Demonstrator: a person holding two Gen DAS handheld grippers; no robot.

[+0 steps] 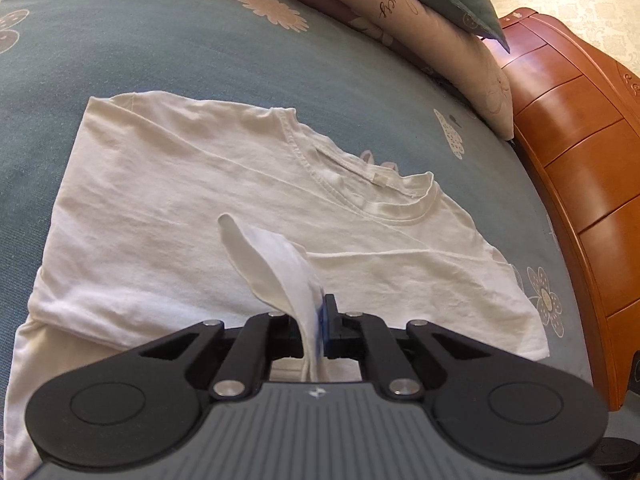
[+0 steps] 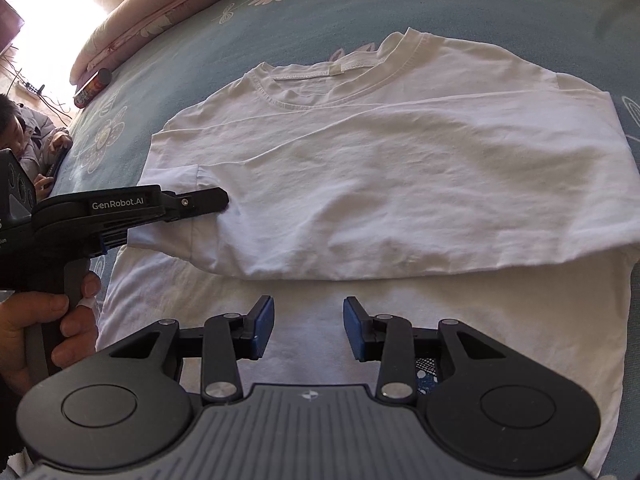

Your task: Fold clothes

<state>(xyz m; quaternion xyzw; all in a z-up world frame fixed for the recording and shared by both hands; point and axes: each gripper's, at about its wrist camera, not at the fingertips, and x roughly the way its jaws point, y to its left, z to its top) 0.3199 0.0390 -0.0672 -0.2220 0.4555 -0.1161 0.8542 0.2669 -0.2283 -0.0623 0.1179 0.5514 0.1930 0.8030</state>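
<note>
Across the middle of both wrist views, a white T-shirt (image 1: 248, 200) is being shown spread on a blue flowered bedspread (image 1: 120, 40), with its collar (image 1: 360, 176) toward the upper part of the frame and one layer already folded across the body. At the lower centre of the left wrist view, a raised pinch of the shirt's fabric is being clamped by the left gripper (image 1: 320, 330), whose jaws are pressed together on the cloth. In the right wrist view the same left gripper is being seen at the left edge, held by a hand (image 2: 48, 328), with its tip at the shirt's sleeve area. At the lower centre of that view the right gripper (image 2: 309, 328) is being held with its jaws apart above the lower layer of the shirt, nothing between them.

The shirt is being judged light, soft and limp: it will likely drape and wrinkle rather than hold a shape, so hold is best taken at a hem, sleeve edge or fold corner, with both layers pinched together.

No containers are being shown in either view. A pillow (image 1: 440, 4) and a wooden bedside cabinet (image 1: 580, 160) are being shown at the upper right of the left view.
</note>
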